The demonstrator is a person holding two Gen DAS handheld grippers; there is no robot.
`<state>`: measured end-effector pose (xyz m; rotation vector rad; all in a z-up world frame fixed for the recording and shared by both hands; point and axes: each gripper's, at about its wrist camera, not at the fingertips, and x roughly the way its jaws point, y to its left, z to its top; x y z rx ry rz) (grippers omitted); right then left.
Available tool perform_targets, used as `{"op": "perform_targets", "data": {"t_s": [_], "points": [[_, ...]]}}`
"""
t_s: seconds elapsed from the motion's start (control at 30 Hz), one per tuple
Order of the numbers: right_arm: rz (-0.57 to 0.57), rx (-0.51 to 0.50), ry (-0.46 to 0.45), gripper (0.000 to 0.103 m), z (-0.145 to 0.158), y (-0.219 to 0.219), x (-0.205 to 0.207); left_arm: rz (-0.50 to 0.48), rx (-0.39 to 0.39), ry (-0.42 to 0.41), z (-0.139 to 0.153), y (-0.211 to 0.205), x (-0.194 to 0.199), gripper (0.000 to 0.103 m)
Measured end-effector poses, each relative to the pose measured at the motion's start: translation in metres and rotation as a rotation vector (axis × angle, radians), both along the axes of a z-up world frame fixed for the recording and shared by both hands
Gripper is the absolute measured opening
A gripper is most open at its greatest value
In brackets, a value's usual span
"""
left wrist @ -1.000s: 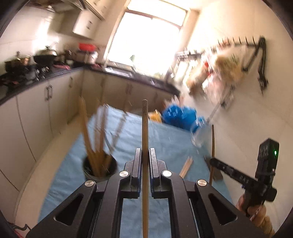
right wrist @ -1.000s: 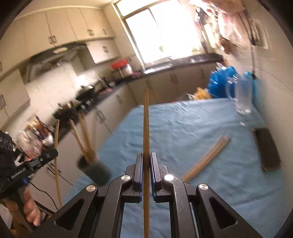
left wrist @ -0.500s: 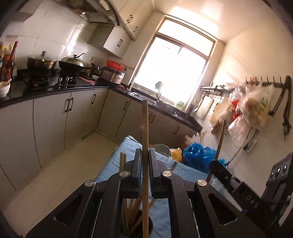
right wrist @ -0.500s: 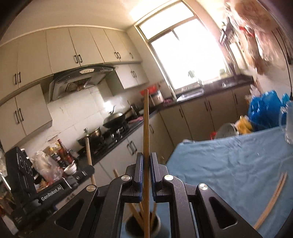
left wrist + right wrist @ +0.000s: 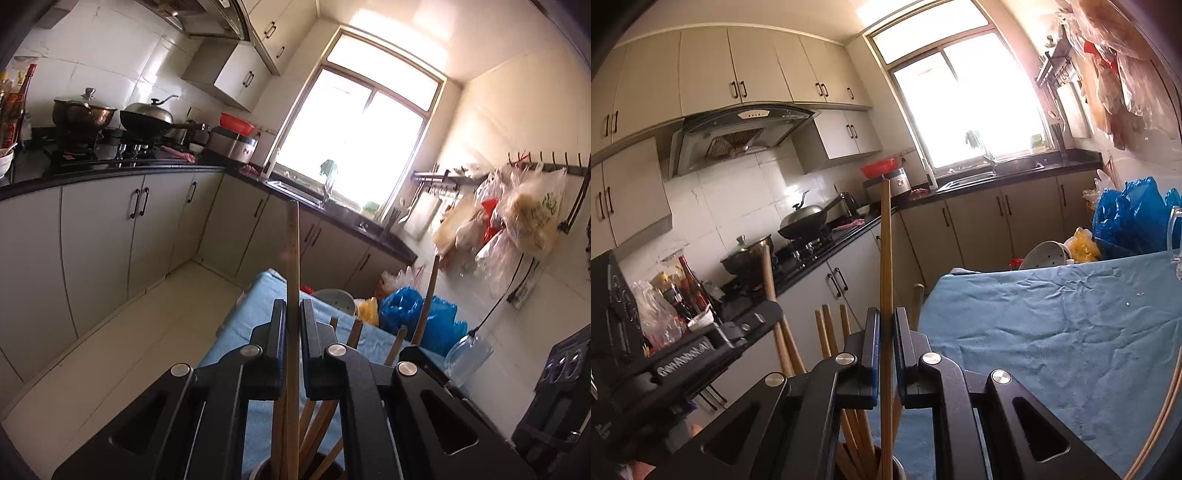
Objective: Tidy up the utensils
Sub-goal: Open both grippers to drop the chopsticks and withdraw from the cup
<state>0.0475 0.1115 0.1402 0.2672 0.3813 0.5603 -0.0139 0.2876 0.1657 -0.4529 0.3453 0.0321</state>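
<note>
Kitchen, blue tablecloth (image 5: 1052, 332), each hand-held gripper (image 5: 293, 325) (image 5: 884, 332) clamping an upright chopstick (image 5: 293, 258) (image 5: 885, 258)

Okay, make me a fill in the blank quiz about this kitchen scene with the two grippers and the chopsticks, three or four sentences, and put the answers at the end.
1. Each gripper, left and right, is shut on one wooden ____.
2. The cloth covering the table is ____.
3. The dark holder below the right gripper already contains several ____.
4. On the stove, the wok is covered by a ____.

Answers: chopstick; blue; chopsticks; lid
</note>
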Motion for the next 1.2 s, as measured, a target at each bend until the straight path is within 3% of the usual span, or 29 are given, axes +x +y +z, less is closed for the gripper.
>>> {"op": "perform_targets", "data": {"t_s": [0.3,0.37,0.43,0.47,0.57,0.63,0.7,0.83,1.2], "points": [[0.011,-0.014,0.025,0.011,-0.007,-0.004,-0.006,0.020,-0.013,0.038,-0.006,0.003,-0.014,0.007],[0.009,-0.012,0.024,0.020,-0.007,-0.007,-0.009,0.026,-0.013,0.041,-0.005,0.004,-0.019,0.007],[0.006,-0.009,0.015,0.036,-0.004,-0.011,-0.014,0.034,-0.007,0.042,-0.002,0.002,-0.026,0.008],[0.001,-0.009,0.008,0.038,-0.002,-0.013,-0.016,0.038,-0.002,0.044,0.000,0.002,-0.029,0.008],[-0.010,-0.012,0.002,0.042,0.001,-0.021,-0.024,0.050,0.018,0.047,0.006,-0.002,-0.040,0.020],[-0.024,-0.015,0.004,0.049,0.001,-0.031,-0.030,0.070,0.037,0.040,0.011,-0.006,-0.053,0.035],[-0.045,-0.017,0.009,0.053,-0.001,-0.040,-0.036,0.099,0.069,0.034,0.015,-0.012,-0.068,0.037],[-0.101,-0.034,0.048,0.054,-0.010,-0.067,-0.045,0.123,0.130,0.069,0.016,-0.030,-0.088,0.048],[-0.266,-0.039,0.197,0.055,-0.047,-0.152,-0.071,0.082,0.261,0.165,0.007,-0.086,-0.106,0.052]]}}
